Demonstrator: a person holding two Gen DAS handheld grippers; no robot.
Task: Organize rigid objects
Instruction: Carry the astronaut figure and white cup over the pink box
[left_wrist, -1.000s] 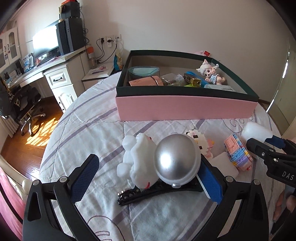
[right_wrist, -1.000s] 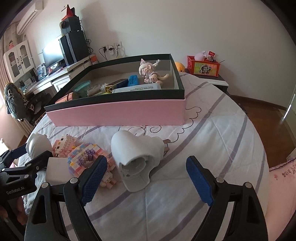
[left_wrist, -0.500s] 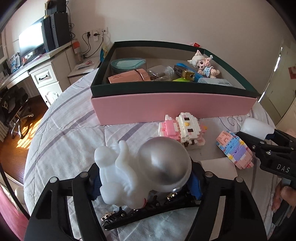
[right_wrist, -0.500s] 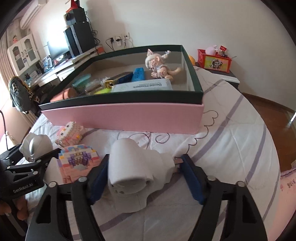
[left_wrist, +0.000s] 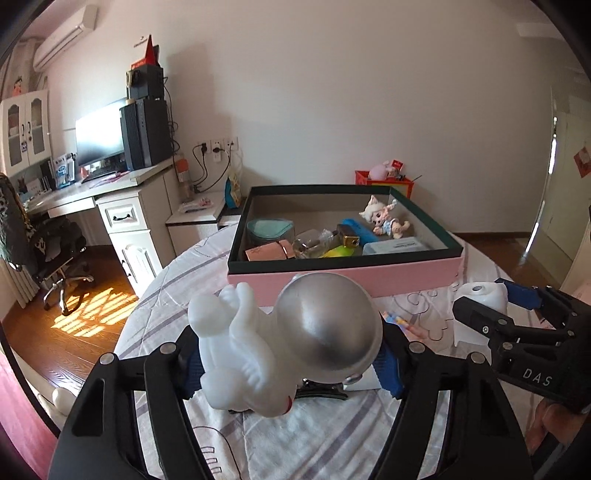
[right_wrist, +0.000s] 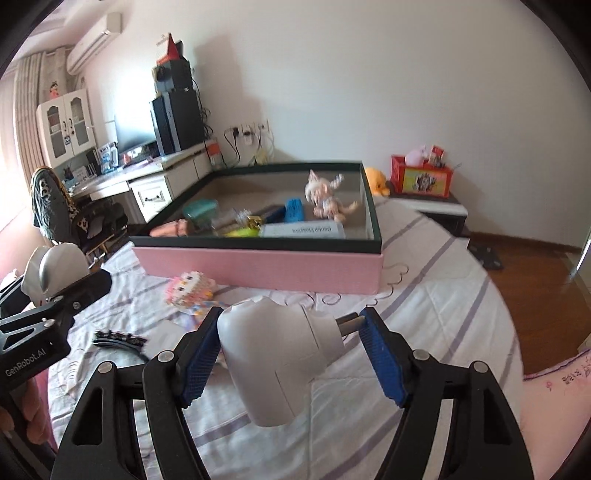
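My left gripper (left_wrist: 291, 365) is shut on a white astronaut figure (left_wrist: 325, 328) with a silver helmet and holds it above the striped bedspread. In the right wrist view the same gripper (right_wrist: 51, 284) and astronaut (right_wrist: 55, 267) show at the left edge. My right gripper (right_wrist: 291, 354) is shut on a grey-white plug-shaped device (right_wrist: 269, 354); one pad presses its body, the other meets its metal prong. From the left wrist view that gripper (left_wrist: 484, 301) and device (left_wrist: 480, 293) hang at the right. The pink box (right_wrist: 258, 266) with a dark green rim stands ahead, holding several items.
A pink block toy (right_wrist: 190, 288), a black hair clip (right_wrist: 118, 338) and a white flat piece (right_wrist: 162, 332) lie on the bed in front of the pink box (left_wrist: 343, 273). A desk and chair stand left of the bed, and a red box (right_wrist: 421, 177) sits on a nightstand behind.
Both grippers went from open around their objects to shut on them, then rose with the astronaut and the plug-shaped device off the bedspread.
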